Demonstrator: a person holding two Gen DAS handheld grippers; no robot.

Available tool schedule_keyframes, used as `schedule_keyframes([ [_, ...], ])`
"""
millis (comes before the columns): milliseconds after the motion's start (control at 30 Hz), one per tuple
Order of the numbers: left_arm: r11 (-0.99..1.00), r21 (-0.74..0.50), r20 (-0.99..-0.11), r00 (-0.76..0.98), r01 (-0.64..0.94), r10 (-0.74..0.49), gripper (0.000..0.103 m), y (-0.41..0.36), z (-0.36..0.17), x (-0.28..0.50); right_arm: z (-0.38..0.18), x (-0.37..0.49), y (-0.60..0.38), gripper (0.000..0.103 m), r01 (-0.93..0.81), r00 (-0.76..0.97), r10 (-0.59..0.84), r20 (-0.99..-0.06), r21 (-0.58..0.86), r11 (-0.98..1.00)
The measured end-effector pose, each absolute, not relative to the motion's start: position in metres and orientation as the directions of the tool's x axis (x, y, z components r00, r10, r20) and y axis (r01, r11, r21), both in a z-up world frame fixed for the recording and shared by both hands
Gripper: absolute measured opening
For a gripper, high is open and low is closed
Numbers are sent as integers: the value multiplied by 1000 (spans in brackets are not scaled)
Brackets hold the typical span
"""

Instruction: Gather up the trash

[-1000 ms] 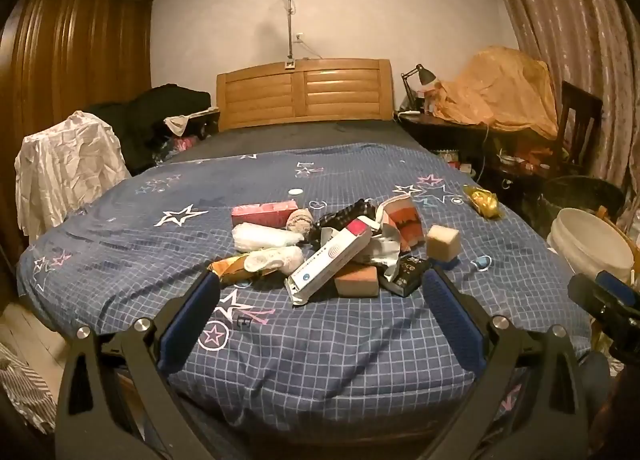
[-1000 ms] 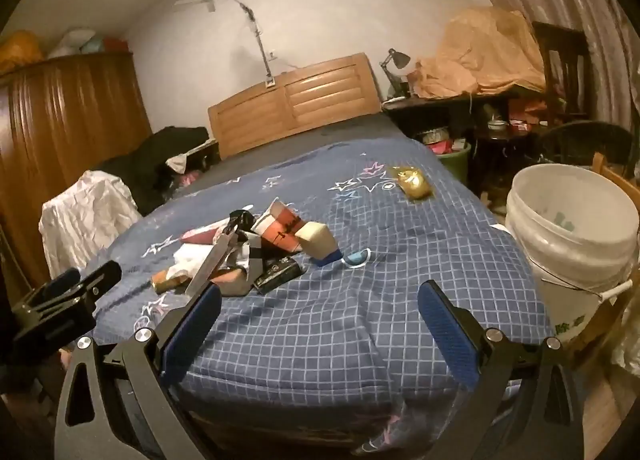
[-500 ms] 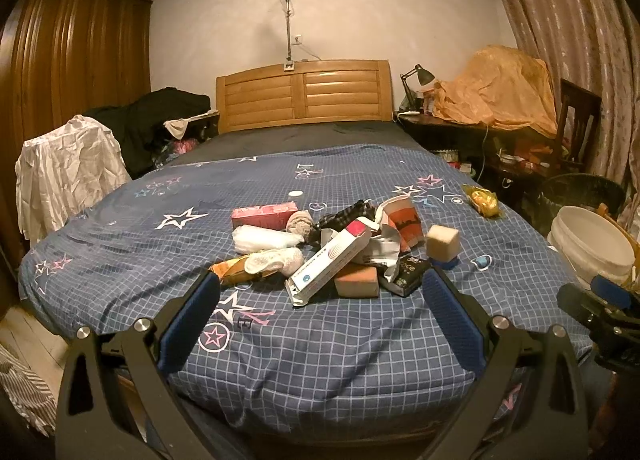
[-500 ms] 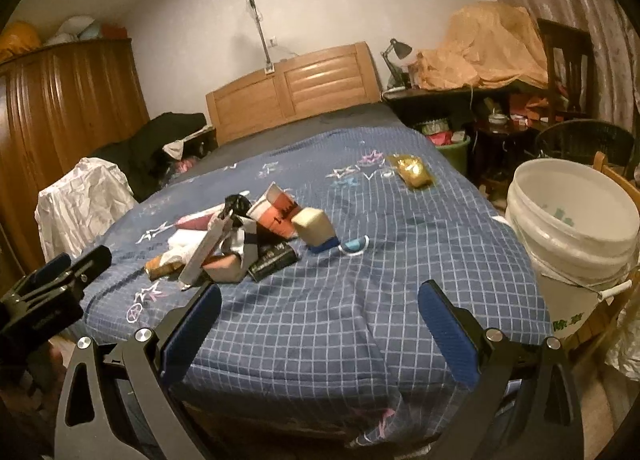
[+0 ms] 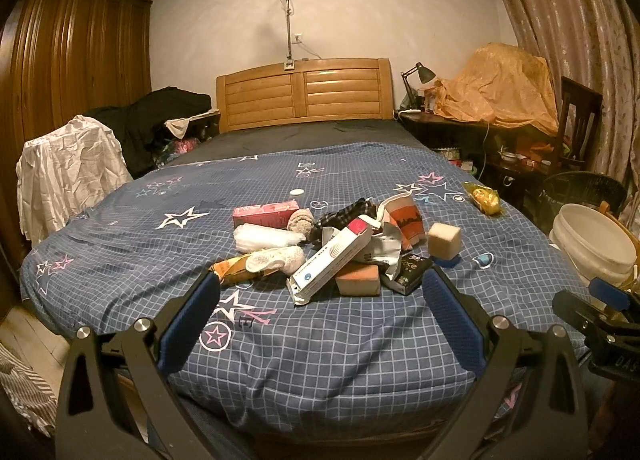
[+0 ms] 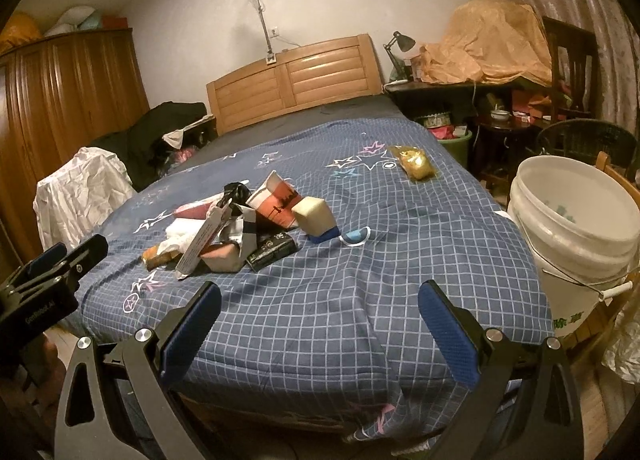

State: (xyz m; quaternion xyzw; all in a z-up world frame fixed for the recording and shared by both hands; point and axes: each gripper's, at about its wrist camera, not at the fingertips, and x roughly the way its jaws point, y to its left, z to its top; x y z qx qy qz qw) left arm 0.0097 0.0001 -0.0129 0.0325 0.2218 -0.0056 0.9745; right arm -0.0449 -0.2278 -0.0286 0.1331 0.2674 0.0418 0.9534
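Observation:
A pile of trash lies mid-bed: a white toothpaste box (image 5: 330,260), a pink box (image 5: 266,213), a crushed paper cup (image 5: 404,215), a sponge cube (image 5: 444,240), a black packet (image 5: 410,268) and wrappers. The pile also shows in the right wrist view (image 6: 240,227). A yellow packet (image 5: 484,197) lies apart at the right (image 6: 416,161). A white bucket (image 6: 576,219) stands right of the bed (image 5: 592,248). My left gripper (image 5: 320,316) is open and empty at the foot of the bed, short of the pile. My right gripper (image 6: 318,320) is open and empty, beside the bucket.
The bed has a blue checked cover (image 5: 320,340) and a wooden headboard (image 5: 304,93). A white cloth drapes a chair at the left (image 5: 68,175). A cluttered desk (image 5: 480,127) and a dark basket (image 6: 584,139) stand at the right. A wardrobe (image 5: 60,71) fills the left wall.
Both views have shifted slightly: the right gripper has pulled back and tilted, so the pile looks a little farther. Nothing on the bed has moved. Both grippers stay open.

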Motion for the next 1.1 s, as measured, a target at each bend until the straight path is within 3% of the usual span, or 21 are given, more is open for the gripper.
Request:
schedule_keyframes([
  [1100,998,57,-444,896,20,8,98,6,-19,8,-36,-39,-220,98,-12,833,158,-530,269,963],
])
